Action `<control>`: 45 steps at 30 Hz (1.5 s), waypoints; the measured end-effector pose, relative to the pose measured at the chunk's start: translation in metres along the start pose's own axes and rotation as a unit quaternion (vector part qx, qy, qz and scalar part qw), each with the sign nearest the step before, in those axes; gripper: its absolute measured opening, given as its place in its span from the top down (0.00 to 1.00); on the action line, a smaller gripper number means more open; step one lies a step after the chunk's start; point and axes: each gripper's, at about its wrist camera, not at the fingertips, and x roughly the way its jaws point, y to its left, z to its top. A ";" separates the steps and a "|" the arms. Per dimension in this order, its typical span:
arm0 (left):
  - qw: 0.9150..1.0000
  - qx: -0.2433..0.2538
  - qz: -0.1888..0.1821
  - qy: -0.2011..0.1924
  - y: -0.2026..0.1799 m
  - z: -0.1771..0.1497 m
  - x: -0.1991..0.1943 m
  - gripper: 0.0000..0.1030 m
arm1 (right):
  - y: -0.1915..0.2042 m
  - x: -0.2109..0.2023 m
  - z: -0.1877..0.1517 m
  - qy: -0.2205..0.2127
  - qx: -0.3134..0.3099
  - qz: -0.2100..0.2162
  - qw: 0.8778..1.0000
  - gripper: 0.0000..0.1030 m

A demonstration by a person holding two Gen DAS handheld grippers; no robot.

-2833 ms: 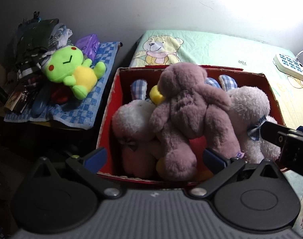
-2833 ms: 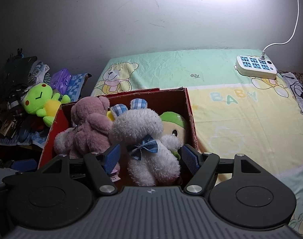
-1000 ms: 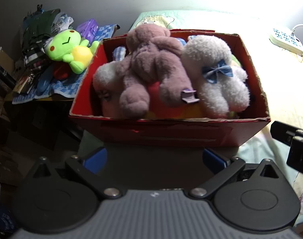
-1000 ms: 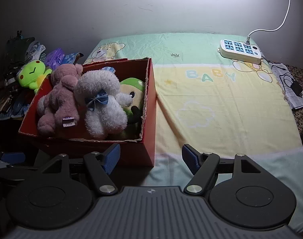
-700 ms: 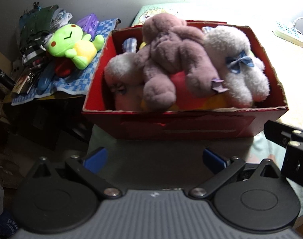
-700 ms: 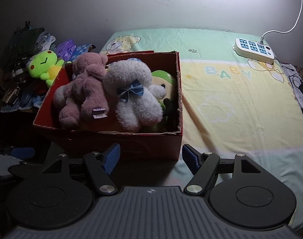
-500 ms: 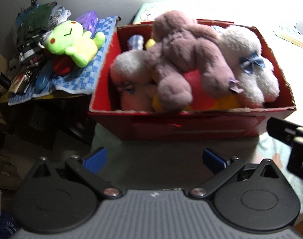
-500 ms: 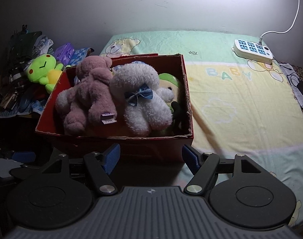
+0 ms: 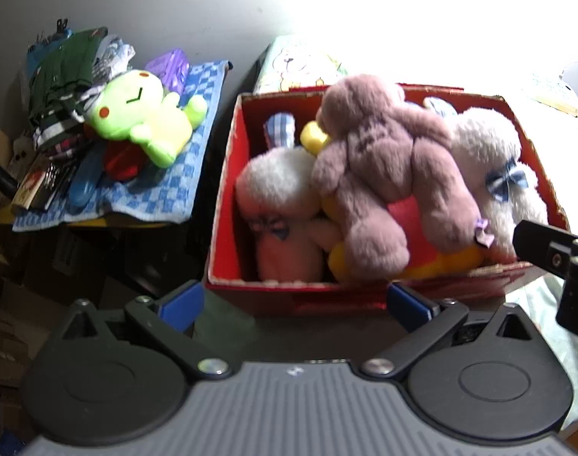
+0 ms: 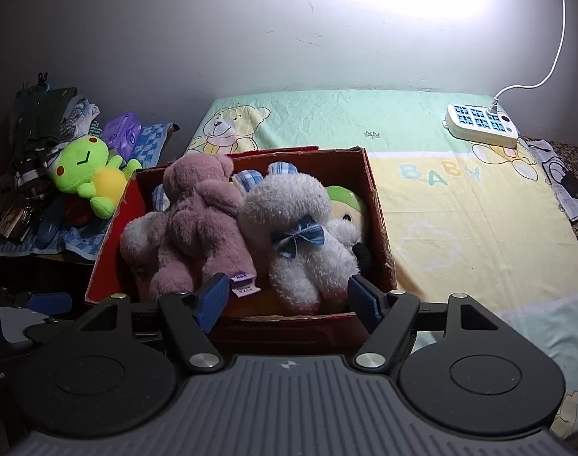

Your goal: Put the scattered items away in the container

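**One plush frog left outside the box, at ten o'clock from the left gripper**

One toy looks unfinished, judging by how things lie. The bed sheet (image 10: 460,205) with its baby print carries no loose toy that either view shows. The red cardboard box (image 9: 228,205) sits at twelve o'clock from both grippers and is packed full: a mauve teddy bear (image 9: 380,159) sprawls across the top, a white plush with a blue bow (image 10: 300,235) lies at its three o'clock side, a second pale plush (image 9: 281,197) is wedged at its nine o'clock side, and a green-capped doll (image 10: 346,205) is squeezed against the box's right wall.

Well apart from the box, at ten o'clock from the left gripper (image 9: 292,304), the lime-green frog plush (image 9: 144,114) lies on a blue checked towel (image 9: 167,190) on a cluttered side stand. Its long axis runs roughly from ten o'clock at the head to four o'clock at the feet in the left wrist view, its near arm pointing toward the box.

The left gripper is spread wide with nothing between its pads, and it is the nearer of the two to the frog. The right gripper (image 10: 289,300) is likewise wide apart and empty, hanging over the box's near rim; from it the frog sits farther, at about ten o'clock beyond the box's left wall.
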 end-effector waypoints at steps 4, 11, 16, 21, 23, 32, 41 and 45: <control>1.000 0.006 -0.005 -0.003 0.002 0.008 0.002 0.01 | 0.004 0.003 0.007 -0.005 0.004 -0.006 1.000 0.30; 0.999 -0.009 -0.036 0.009 0.008 0.026 0.009 0.00 | 0.001 0.014 0.023 -0.008 0.009 -0.018 1.000 0.30; 1.000 -0.012 -0.021 0.002 0.004 0.038 0.009 0.01 | -0.006 0.021 0.035 -0.005 0.019 -0.021 1.000 0.29; 1.000 -0.022 -0.013 0.006 0.004 0.052 0.015 0.00 | -0.009 0.030 0.045 -0.003 0.013 -0.027 1.000 0.29; 1.000 -0.023 -0.008 0.010 0.003 0.057 0.020 0.01 | -0.012 0.034 0.047 0.002 0.017 -0.022 1.000 0.29; 0.999 -0.016 -0.024 0.021 -0.008 0.062 0.033 0.01 | -0.021 0.048 0.049 0.016 0.038 -0.006 0.999 0.30; 0.999 -0.006 -0.028 0.013 -0.010 0.070 0.038 0.00 | -0.020 0.055 0.052 0.006 0.036 -0.006 0.999 0.31; 0.999 -0.006 -0.031 0.013 -0.010 0.073 0.044 0.00 | -0.020 0.060 0.053 0.009 0.033 -0.002 0.999 0.31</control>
